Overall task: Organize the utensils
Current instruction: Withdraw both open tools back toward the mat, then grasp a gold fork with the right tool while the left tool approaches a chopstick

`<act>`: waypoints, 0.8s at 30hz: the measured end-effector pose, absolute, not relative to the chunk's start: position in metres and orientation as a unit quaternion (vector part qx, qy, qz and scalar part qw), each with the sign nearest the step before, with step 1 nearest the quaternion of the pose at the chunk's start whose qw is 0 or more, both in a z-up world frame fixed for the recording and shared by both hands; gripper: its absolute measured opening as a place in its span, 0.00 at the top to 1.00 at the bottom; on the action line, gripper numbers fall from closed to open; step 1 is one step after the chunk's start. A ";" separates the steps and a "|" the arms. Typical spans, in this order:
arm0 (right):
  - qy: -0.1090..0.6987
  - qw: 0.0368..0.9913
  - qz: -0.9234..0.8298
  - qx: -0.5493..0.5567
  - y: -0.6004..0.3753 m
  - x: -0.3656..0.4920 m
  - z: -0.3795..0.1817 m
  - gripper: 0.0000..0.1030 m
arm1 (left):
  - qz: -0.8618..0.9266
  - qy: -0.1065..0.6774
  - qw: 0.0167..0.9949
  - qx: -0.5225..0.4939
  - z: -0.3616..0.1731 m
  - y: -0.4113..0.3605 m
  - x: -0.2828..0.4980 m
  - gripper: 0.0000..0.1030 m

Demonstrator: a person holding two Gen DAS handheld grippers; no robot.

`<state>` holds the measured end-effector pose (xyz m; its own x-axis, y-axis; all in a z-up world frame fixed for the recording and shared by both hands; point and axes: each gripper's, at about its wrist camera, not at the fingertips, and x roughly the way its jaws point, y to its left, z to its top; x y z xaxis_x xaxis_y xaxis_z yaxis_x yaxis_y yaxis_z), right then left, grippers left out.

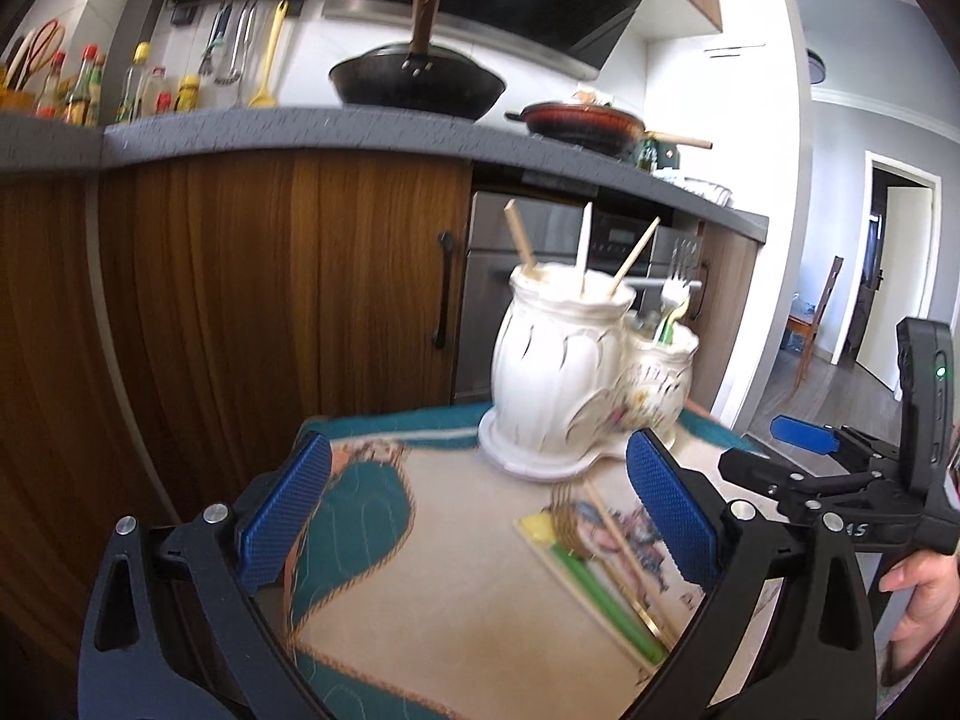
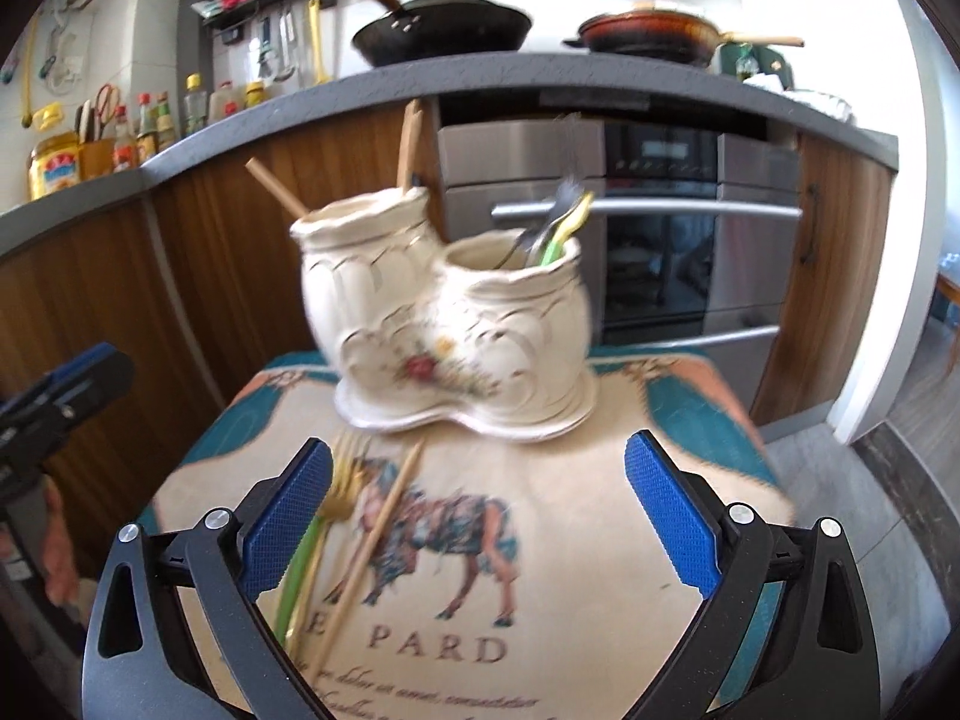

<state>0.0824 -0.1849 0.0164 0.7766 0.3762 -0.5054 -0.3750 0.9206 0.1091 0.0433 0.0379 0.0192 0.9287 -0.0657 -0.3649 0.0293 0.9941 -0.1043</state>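
1. Both of your grippers hang empty over the bench: the left gripper (image 1: 480, 516) has its jaws spread wide with nothing between them, and the right gripper (image 2: 479, 516) is the same.
2. The loose utensils lie on the printed cloth (image 2: 540, 540) in front of the ceramic double holder (image 2: 444, 312), which stands toward the far edge of the bench. They are a green-handled fork (image 2: 300, 576) with gold tines and a wooden chopstick (image 2: 372, 540), side by side and crossing.
3. The holder's taller pot already carries chopsticks (image 1: 636, 255); the lower pot carries forks (image 1: 675, 294). Sort to match.
4. The pile sits nearer your left gripper's inner pad in the left wrist view and at the left margin of the right wrist view, so either hand probably has to shift sideways first.
5. Take one piece at a time. Centre the jaws across the handle, away from the crossing, so you do not drag the neighbour along.
6. Come down low: both pieces lie flat on the cloth, and the pads could catch the fabric.
7. The views are blurred, so settle before closing.
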 end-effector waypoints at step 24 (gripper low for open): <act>0.400 0.866 0.296 -0.050 -0.114 0.088 -0.026 0.78 | -0.033 0.224 0.970 -0.085 -0.003 0.054 0.048 0.06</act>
<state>0.0882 -0.1140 -0.0262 0.5049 0.4733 -0.7219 -0.5526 0.8197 0.1508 0.0477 0.0545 -0.0027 0.8974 -0.1025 -0.4291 0.0263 0.9833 -0.1800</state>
